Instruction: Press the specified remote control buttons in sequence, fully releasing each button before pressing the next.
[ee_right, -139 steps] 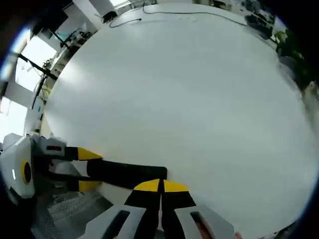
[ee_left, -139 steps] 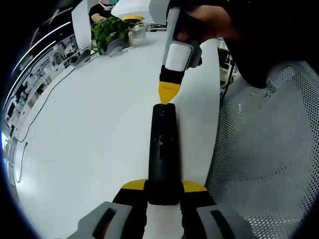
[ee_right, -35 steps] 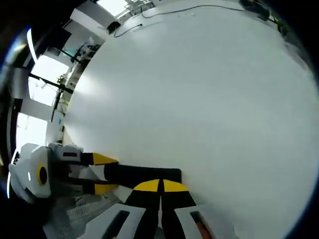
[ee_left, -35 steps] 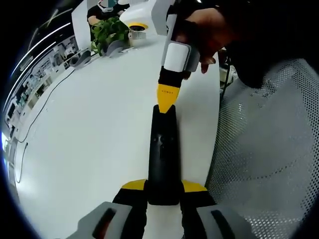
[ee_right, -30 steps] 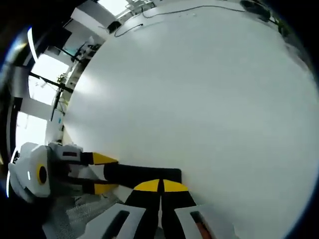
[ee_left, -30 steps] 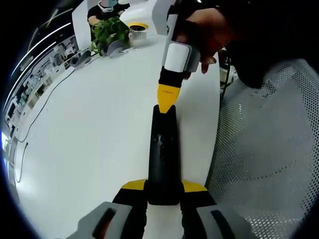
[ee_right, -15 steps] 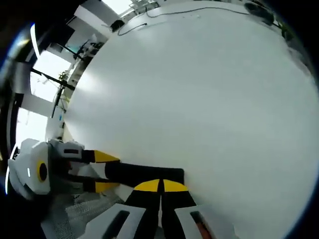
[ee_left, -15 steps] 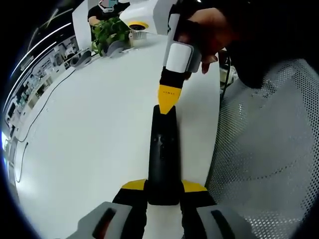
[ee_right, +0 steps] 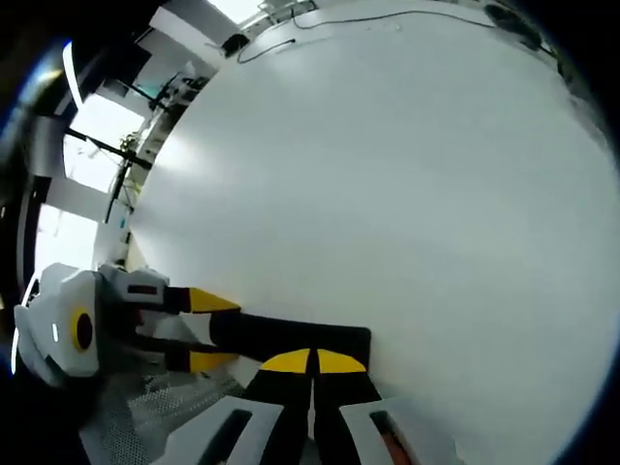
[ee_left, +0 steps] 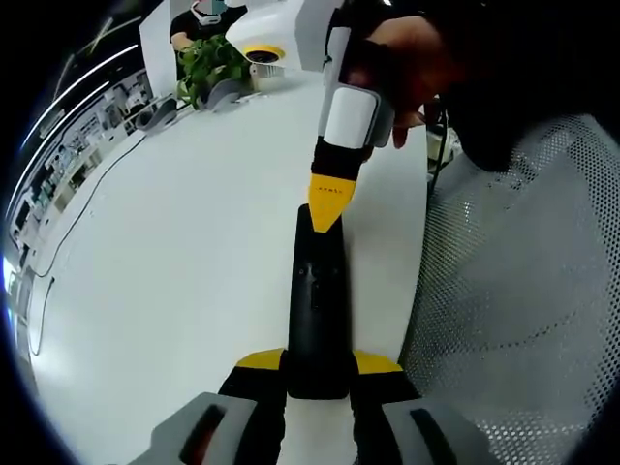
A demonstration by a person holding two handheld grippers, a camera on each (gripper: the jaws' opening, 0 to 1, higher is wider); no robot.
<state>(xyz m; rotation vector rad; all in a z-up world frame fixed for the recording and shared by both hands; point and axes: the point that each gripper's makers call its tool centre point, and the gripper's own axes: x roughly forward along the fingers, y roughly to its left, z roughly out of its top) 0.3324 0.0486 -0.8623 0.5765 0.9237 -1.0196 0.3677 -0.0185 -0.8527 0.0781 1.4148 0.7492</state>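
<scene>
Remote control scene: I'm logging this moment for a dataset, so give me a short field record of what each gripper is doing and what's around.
held object: black remote control, lying lengthwise on the white table
left gripper: jaws clamped on the remote's near end
right gripper: jaws together, yellow tip at the remote's far end; contact with a button cannot be judged
right gripper holder: a person's hand
background: green plant at the table's far edge, cable along the far side
beside table: mesh chair
</scene>
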